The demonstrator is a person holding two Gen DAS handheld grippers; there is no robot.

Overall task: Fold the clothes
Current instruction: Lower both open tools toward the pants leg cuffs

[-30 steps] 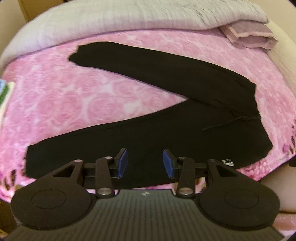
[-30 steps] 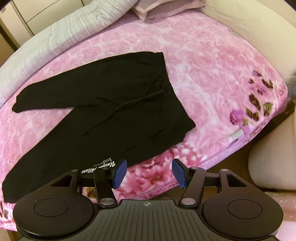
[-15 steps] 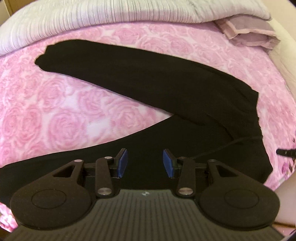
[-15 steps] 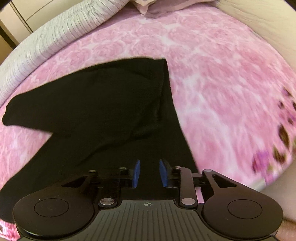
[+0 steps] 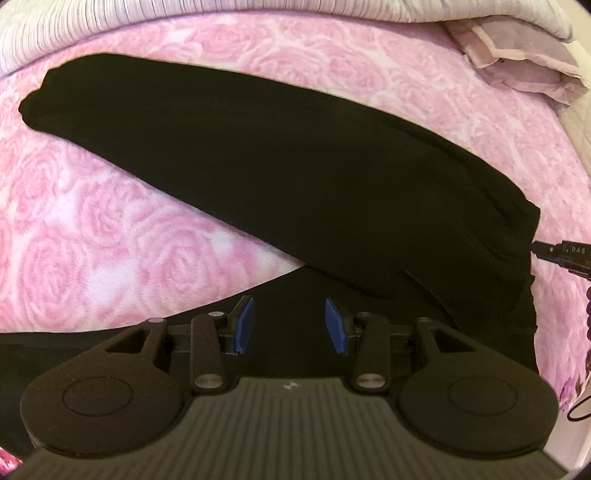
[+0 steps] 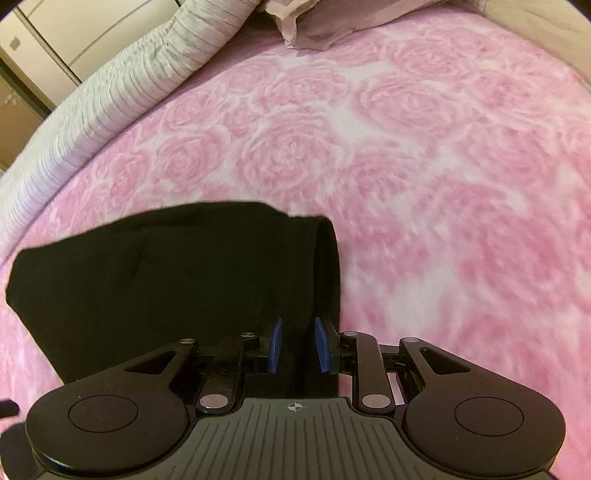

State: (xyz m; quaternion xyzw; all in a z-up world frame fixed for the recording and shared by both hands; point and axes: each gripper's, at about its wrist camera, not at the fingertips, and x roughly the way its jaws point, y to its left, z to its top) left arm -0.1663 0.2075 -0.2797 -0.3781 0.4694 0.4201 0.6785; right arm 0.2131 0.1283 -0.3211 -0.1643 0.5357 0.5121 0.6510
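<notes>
Black trousers (image 5: 295, 177) lie spread on the pink rose-patterned bed cover (image 5: 110, 229), legs parted toward the left. My left gripper (image 5: 290, 325) is open, low over the near leg close to the crotch. In the right wrist view the waistband end (image 6: 207, 266) of the trousers is close up. My right gripper (image 6: 297, 345) has its blue pads narrowed around the waistband edge; black cloth fills the gap between them. The right gripper's tip (image 5: 561, 253) shows at the waistband in the left wrist view.
A grey striped duvet (image 5: 258, 14) is rolled along the far side of the bed. A mauve pillow (image 5: 517, 62) lies at the far right corner. Beige cupboards (image 6: 55, 44) stand beyond the bed.
Both grippers moved forward and down onto the trousers. The right gripper's pads went from wide open to narrowed on the waistband. The left stayed open.
</notes>
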